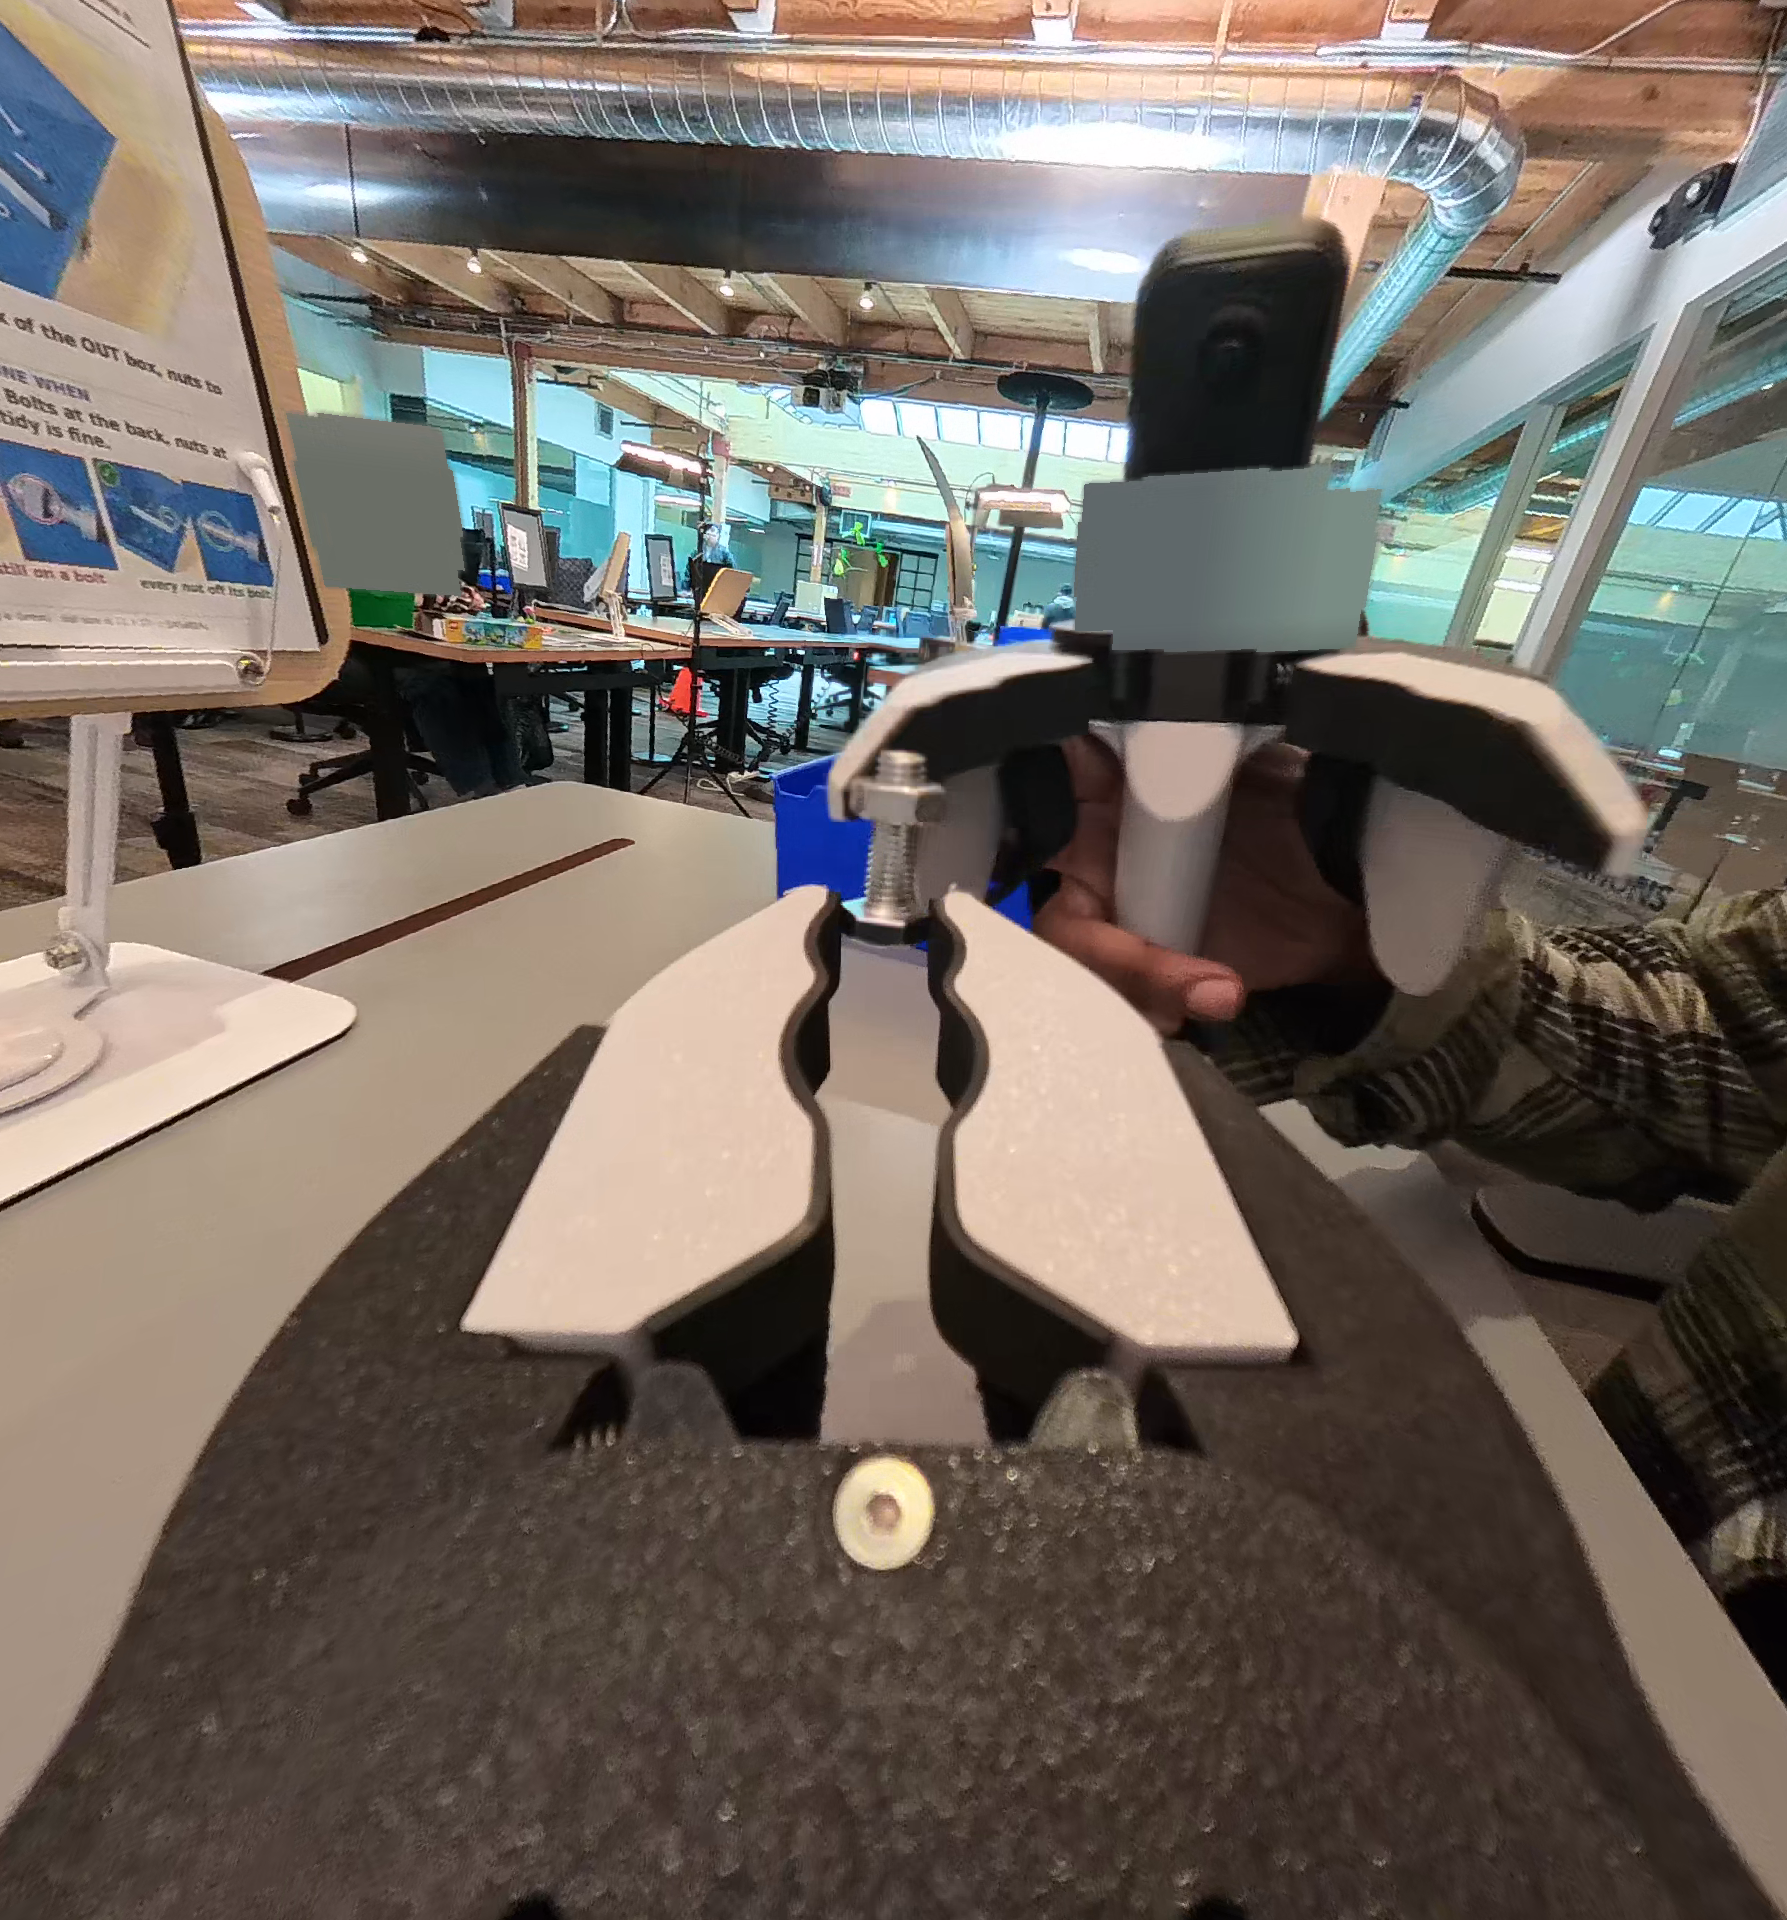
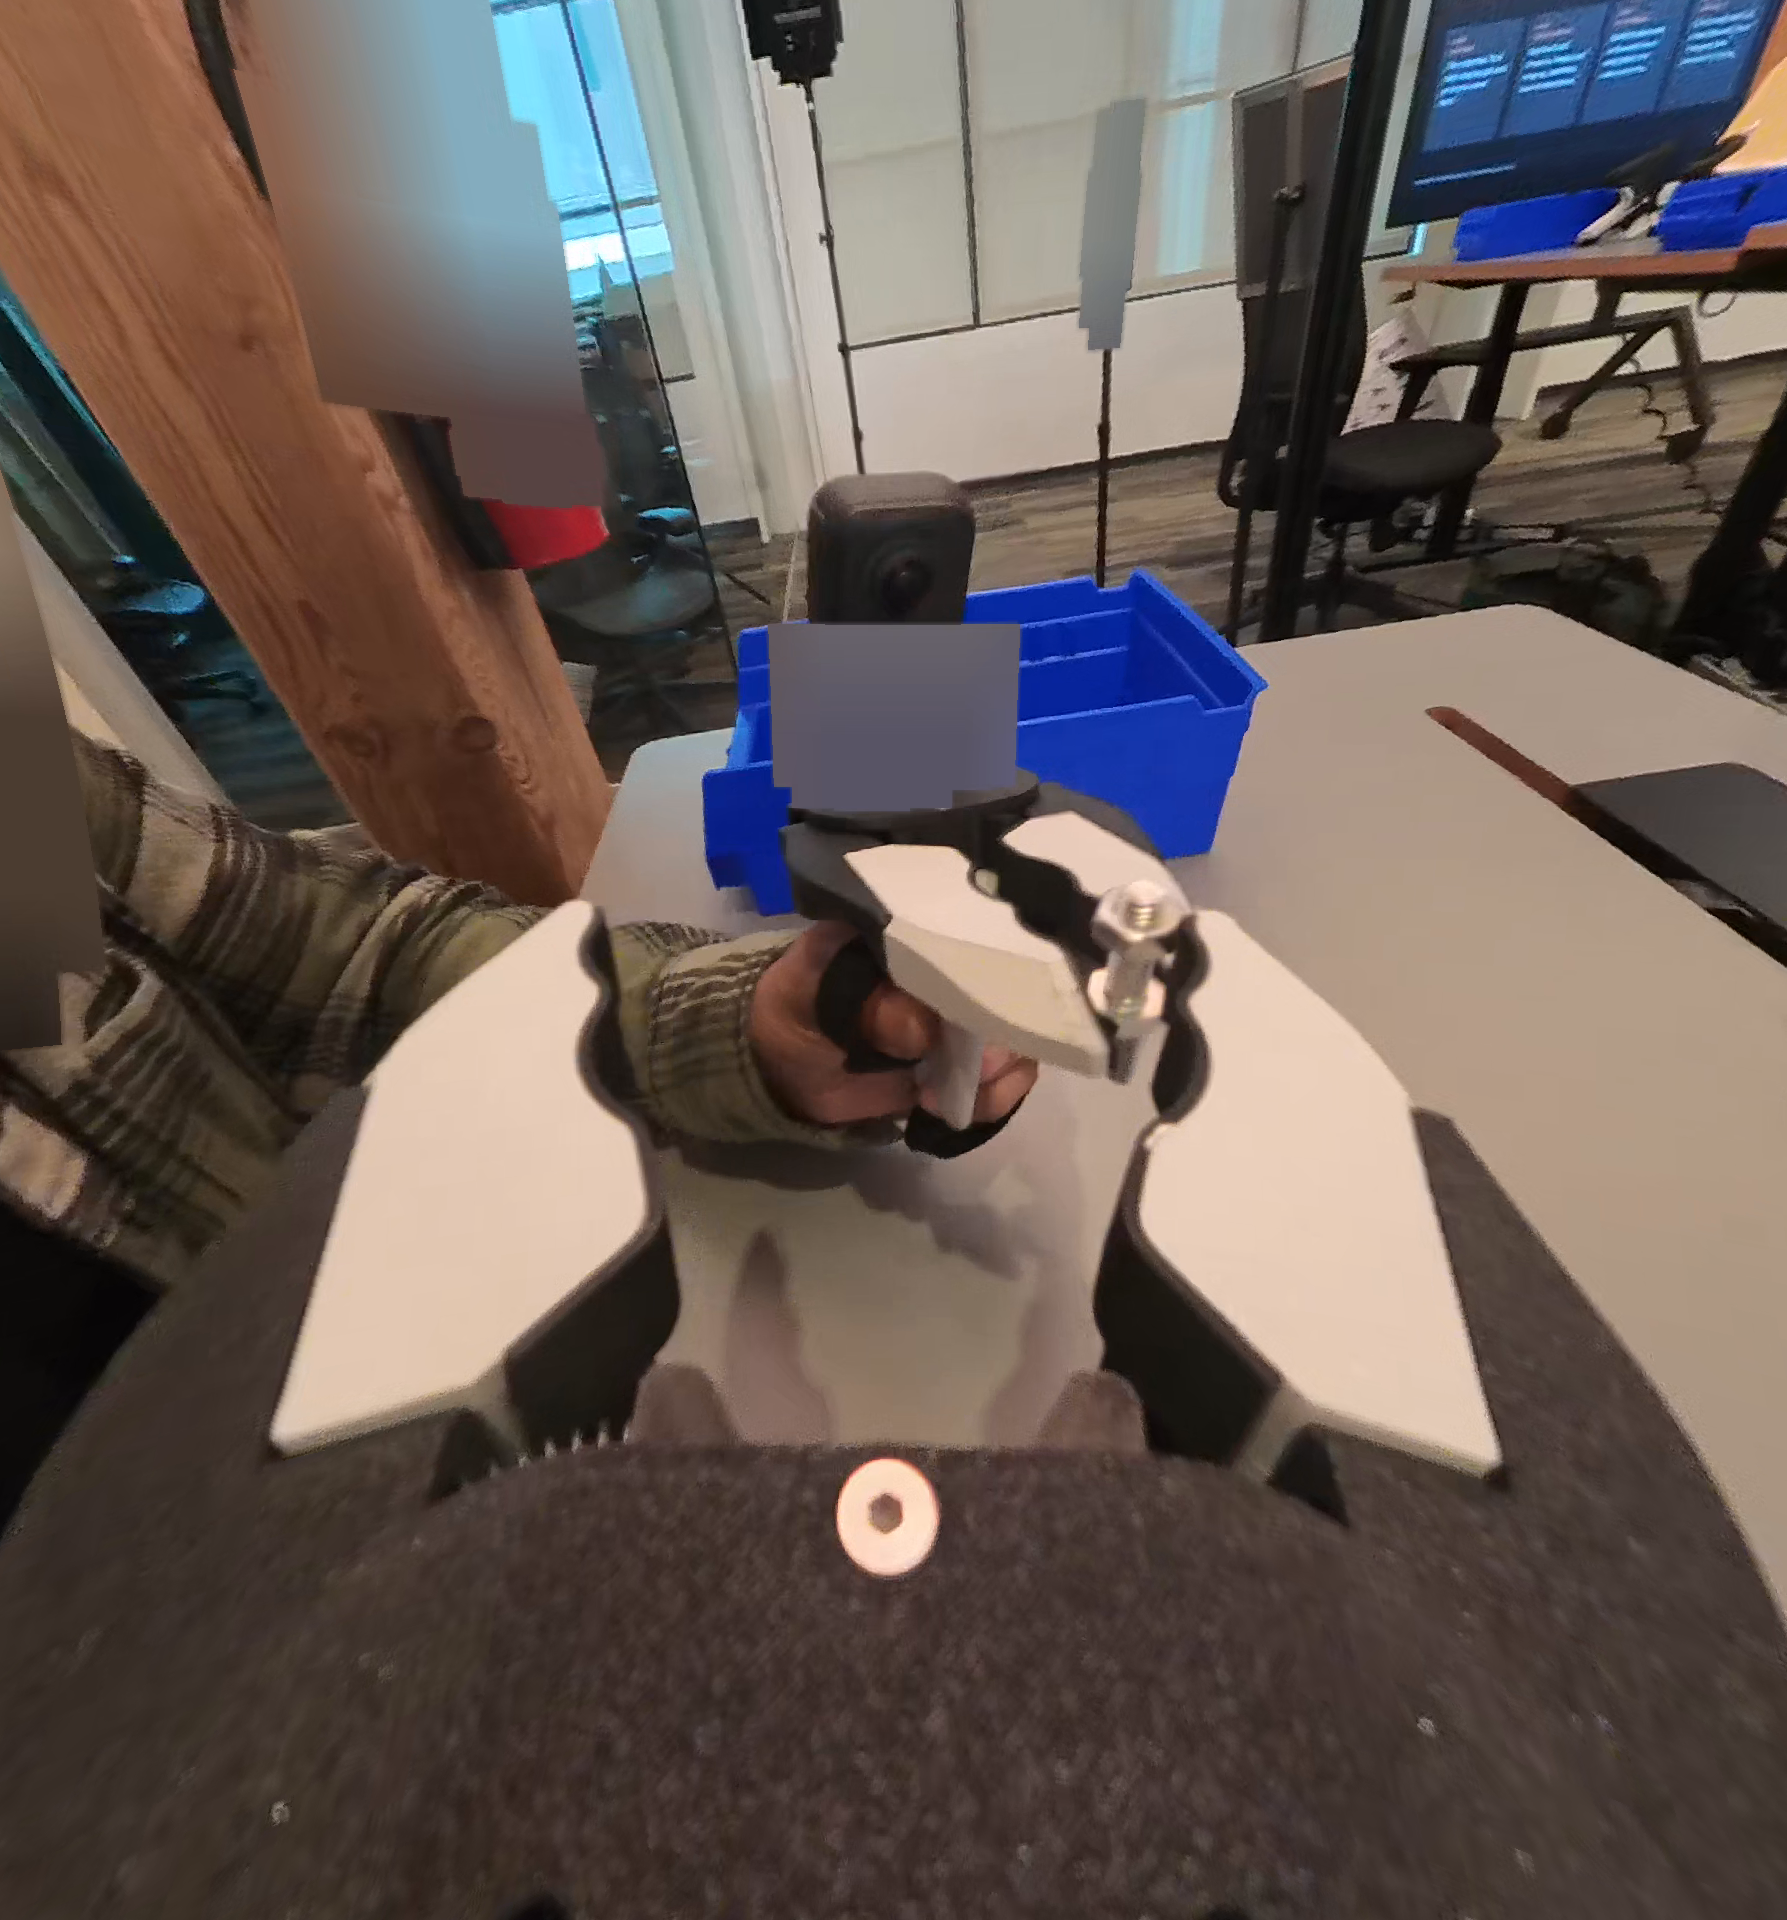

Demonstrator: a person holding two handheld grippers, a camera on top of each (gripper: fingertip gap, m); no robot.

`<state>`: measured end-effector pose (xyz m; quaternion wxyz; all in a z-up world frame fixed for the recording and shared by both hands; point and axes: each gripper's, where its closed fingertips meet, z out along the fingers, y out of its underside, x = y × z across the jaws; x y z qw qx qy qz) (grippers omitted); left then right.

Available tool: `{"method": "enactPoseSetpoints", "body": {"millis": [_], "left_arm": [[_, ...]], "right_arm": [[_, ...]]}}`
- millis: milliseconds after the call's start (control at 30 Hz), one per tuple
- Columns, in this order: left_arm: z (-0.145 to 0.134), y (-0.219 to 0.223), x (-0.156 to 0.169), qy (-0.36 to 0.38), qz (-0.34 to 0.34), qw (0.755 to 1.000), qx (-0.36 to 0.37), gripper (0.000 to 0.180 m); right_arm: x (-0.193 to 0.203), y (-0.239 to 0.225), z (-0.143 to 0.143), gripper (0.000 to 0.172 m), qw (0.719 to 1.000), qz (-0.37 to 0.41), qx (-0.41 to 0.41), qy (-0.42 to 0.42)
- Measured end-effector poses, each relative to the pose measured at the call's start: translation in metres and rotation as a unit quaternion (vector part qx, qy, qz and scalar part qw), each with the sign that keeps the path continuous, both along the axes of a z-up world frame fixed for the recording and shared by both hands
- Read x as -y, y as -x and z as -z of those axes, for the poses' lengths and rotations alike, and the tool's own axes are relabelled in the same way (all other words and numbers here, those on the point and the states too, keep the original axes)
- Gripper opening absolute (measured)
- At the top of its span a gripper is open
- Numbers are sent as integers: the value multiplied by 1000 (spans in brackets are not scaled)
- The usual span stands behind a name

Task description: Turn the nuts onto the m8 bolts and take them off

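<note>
My left gripper (image 1: pixel 884 914) clamps the bolt (image 1: pixel 891 862) by its head, upright above the bench (image 1: pixel 349 935); the nut (image 1: pixel 897 800) sits near its tip. My right gripper (image 2: pixel 894 997) is spread wide, so I judge unscrewing remains.

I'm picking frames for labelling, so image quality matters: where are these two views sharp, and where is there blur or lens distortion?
Left wrist view: bolt and nut fairly sharp, right gripper motion-blurred, ceiling duct bowed by the wide lens. Right wrist view: blue bin crisp, soft shadows on grey table, wooden post leaning from distortion.
</note>
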<state>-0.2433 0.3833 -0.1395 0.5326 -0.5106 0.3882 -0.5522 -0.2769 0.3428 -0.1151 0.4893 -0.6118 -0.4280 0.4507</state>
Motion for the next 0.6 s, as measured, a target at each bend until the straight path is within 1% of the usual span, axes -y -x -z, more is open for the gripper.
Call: {"method": "enactPoseSetpoints", "body": {"millis": [33, 67, 133, 233, 267, 333, 367, 400, 433, 500, 600], "left_arm": [[0, 2, -2, 2, -5, 1000, 1, 15], [-1, 4, -4, 4, -9, 1000, 3, 15], [-2, 6, -6, 8, -8, 1000, 8, 15], [-1, 2, -3, 8, -1, 1000, 7, 15], [0, 1, -2, 6, 0, 1000, 4, 15], [0, 1, -2, 4, -2, 1000, 2, 15], [0, 2, -3, 4, -5, 1000, 0, 15], [0, 3, -4, 5, -9, 1000, 2, 15], [-1, 5, -5, 7, -10, 1000, 5, 15], [-3, 7, -6, 9, -9, 1000, 11, 15], [-1, 3, -4, 11, -2, 1000, 9, 15]], "right_arm": [[4, -2, 2, 100, 1000, 5, 7, -9], [10, -5, 5, 87, 1000, 0, 15, -20], [9, -10, 2, 92, 999, 20, 9, -23], [-7, -9, -9, 94, 999, 32, -11, -24], [-11, -7, -8, 96, 999, 29, -13, -17], [-6, -1, -5, 94, 1000, 4, -18, 4], [-2, 0, -5, 99, 1000, 4, -22, 4], [2, -2, -3, 94, 1000, 4, -16, -3], [10, -5, -2, 83, 1000, -6, -7, -12], [10, -9, -3, 89, 1000, 15, -4, -19], [-5, -9, -10, 93, 999, 30, -9, -24]]}}
